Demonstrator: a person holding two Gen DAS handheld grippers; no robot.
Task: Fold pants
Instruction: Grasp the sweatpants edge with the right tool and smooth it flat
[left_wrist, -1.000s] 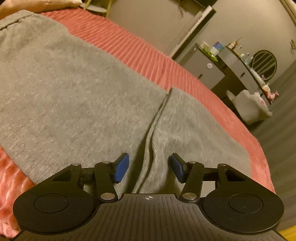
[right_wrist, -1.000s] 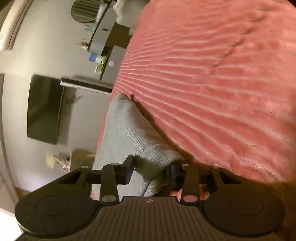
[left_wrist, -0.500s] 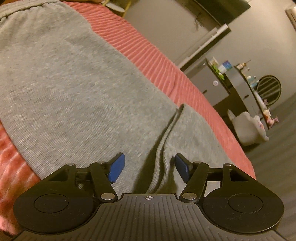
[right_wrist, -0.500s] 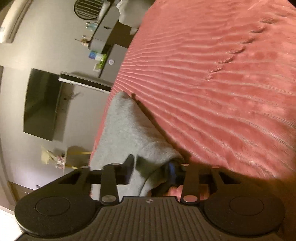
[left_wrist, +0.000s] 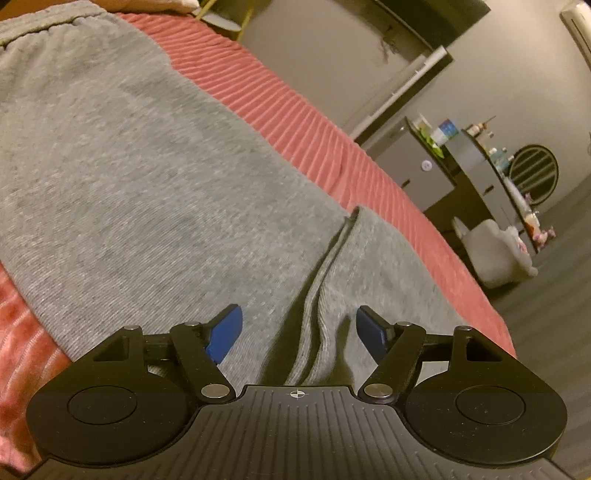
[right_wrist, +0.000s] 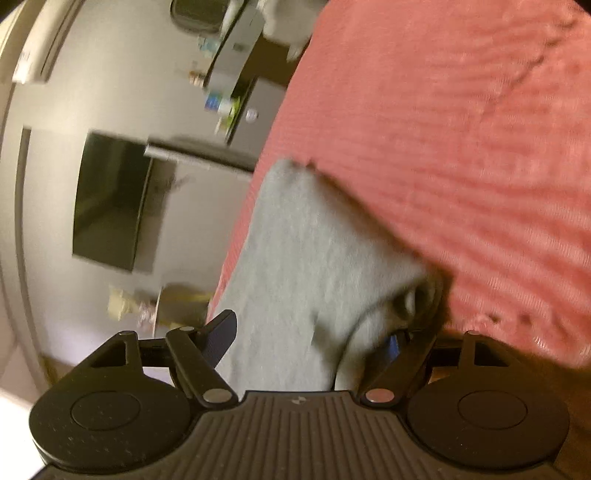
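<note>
Both claws are letting go. The grey knit pants lie spread on the bed's red ribbed bedspread, waistband at the far top left in the left view, the cuff ends doubled back toward the camera with a stacked edge running down the middle.

To finish this step well, I'd say: let the fabric drop fully clear of the pads before pulling back, draw both claws away low and straight so nothing snags and drags the fold open, then check that the layered edges line up.

The left claw has its blue pads set wide apart; its jaws have just been opening. The ridge of folded cuff lies between them, touched by neither pad as far as I can see. It holds nothing.

The right claw is blurred, yet its jaws have also just been opening and stand wide apart. A grey leg end runs between them, bunched near the far pad, which is half hidden, so contact there is uncertain. No clamp on the cloth that I can see.
</note>
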